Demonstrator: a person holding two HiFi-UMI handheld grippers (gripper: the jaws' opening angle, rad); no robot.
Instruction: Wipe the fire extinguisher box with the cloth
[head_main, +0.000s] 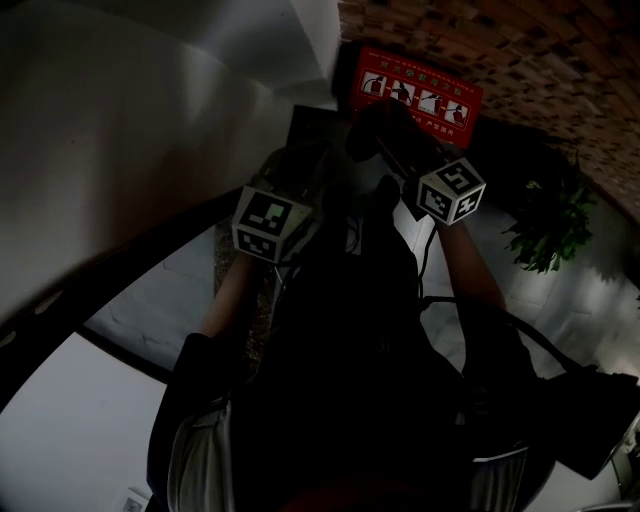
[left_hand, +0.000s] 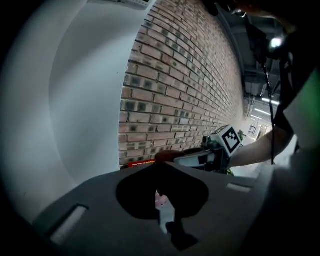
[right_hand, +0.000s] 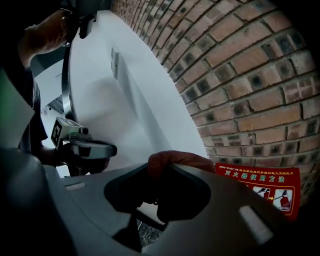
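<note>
The red fire extinguisher box (head_main: 415, 95) with its white picture label stands against the brick wall at the top of the head view. My right gripper (head_main: 392, 140) is just in front of it, shut on a dark reddish cloth (head_main: 380, 118). In the right gripper view the cloth (right_hand: 180, 159) bulges out of the jaws beside the red label (right_hand: 265, 187). My left gripper (head_main: 300, 170) hangs to the left of the box, away from it. Its jaws (left_hand: 162, 195) stand almost together with only a thin sliver of light between them, and I see nothing held.
A brick wall (left_hand: 180, 85) runs behind the box, and a white wall (head_main: 130, 130) meets it on the left. A green potted plant (head_main: 545, 225) stands to the right. The person's dark clothing fills the lower middle of the head view.
</note>
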